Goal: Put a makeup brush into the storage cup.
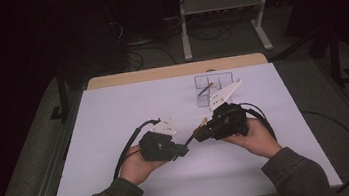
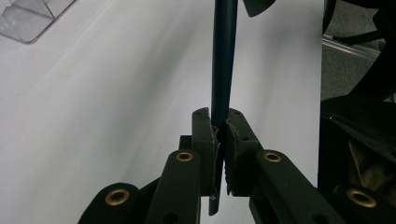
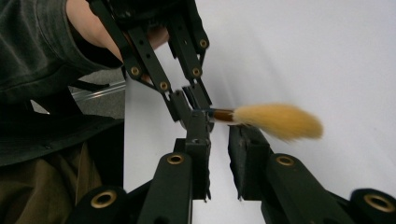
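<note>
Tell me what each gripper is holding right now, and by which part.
The left gripper clamps a brush by its dark handle. The right gripper holds nothing: its jaws stand apart beside the ferrule.

The brush (image 3: 261,119) is tipped with soft, pale, fuzzy bristles bound by a glossy brown ferrule; its handle (image 2: 223,60) is smooth, dark and faintly shiny. The left gripper (image 2: 220,135) is made of matt black plastic with brass-coloured rivets and rough pads. The desk (image 1: 114,115) is covered in matt white sheet, edged with light wood. The box (image 1: 213,84) is of clear, glossy plastic.
</note>
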